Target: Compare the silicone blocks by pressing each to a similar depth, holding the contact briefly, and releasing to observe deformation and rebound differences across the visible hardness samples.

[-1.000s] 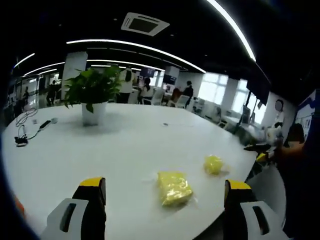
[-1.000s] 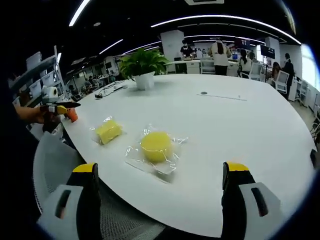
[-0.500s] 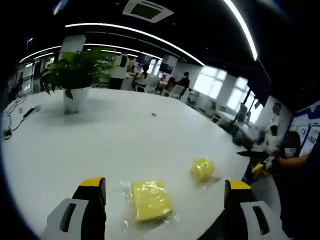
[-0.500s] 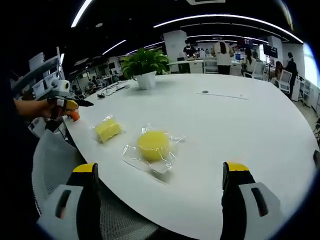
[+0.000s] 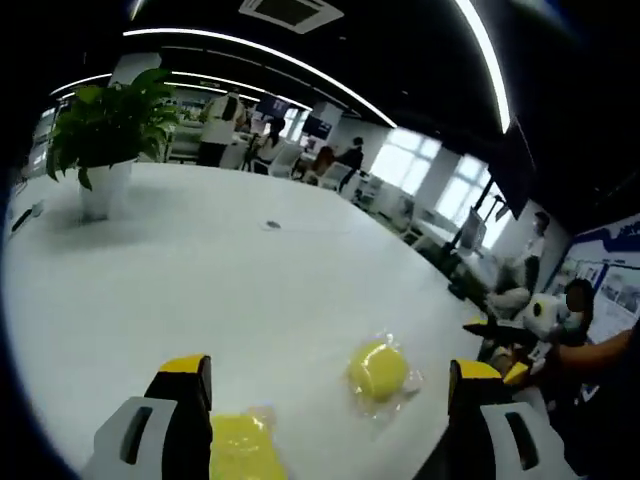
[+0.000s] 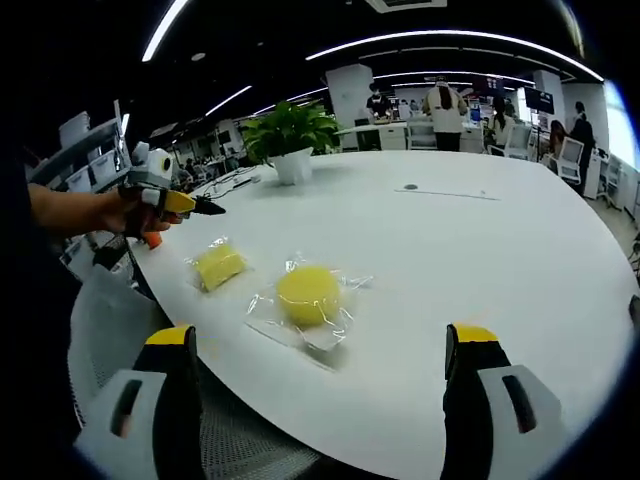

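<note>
Two yellow silicone blocks in clear wrap lie on the white table (image 6: 480,250). The round block (image 6: 308,293) lies ahead of my right gripper (image 6: 320,335), which is open and empty, near the table edge. The rectangular block (image 6: 220,266) lies to its left. The left gripper (image 6: 185,203), held in a hand, hovers above the table edge beyond the rectangular block. In the left gripper view, the open left gripper (image 5: 330,368) has the rectangular block (image 5: 240,445) low by its left jaw and the round block (image 5: 378,370) toward its right jaw. The right gripper (image 5: 500,340) shows at the right.
A potted plant (image 6: 290,130) stands farther back on the table (image 5: 250,280), with cables near it. A grey mesh chair (image 6: 100,320) sits at the table edge by the right gripper. People and desks fill the office behind.
The left gripper has come forward over the table edge toward the rectangular block, and its view has swung right. The right gripper has barely moved. The blocks lie where they were.
</note>
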Motion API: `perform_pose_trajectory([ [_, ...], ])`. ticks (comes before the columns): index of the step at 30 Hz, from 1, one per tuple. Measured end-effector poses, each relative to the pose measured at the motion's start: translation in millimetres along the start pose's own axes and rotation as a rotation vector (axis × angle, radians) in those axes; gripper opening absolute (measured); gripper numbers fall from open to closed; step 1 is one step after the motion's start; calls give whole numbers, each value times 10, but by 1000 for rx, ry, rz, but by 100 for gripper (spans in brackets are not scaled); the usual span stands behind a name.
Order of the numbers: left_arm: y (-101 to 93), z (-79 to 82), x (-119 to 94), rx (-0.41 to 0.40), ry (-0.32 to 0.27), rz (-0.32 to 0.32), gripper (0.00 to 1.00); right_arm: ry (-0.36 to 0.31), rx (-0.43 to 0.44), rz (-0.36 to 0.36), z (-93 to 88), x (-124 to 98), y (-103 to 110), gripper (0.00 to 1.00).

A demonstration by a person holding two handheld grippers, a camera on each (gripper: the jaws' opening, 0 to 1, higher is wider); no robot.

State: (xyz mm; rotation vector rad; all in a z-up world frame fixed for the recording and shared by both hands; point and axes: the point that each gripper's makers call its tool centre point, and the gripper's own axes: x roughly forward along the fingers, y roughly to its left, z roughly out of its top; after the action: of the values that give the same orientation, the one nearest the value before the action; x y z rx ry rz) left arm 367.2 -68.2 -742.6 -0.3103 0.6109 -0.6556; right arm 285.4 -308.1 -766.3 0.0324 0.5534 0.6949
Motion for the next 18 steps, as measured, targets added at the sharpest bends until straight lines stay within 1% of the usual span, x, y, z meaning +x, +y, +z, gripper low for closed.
perform_pose_trajectory([
  [3, -7, 26, 84, -8, 2, -6, 100, 3, -3, -1, 0, -8, -9, 96],
  [8, -49, 49, 230, -12, 22, -17, 100, 3, -3, -1, 7, -21, -36, 96],
  [14, -82, -7, 429, -4, 73, -22, 100, 0, 2, 2, 26, -13, -24, 96],
  [16, -67, -51, 508, -34, 89, -21, 100, -2, 5, 4, 27, -7, -14, 96],
  [18, 3, -90, 586, -75, 89, 15, 100, -1, 7, 6, 24, -5, 4, 96],
])
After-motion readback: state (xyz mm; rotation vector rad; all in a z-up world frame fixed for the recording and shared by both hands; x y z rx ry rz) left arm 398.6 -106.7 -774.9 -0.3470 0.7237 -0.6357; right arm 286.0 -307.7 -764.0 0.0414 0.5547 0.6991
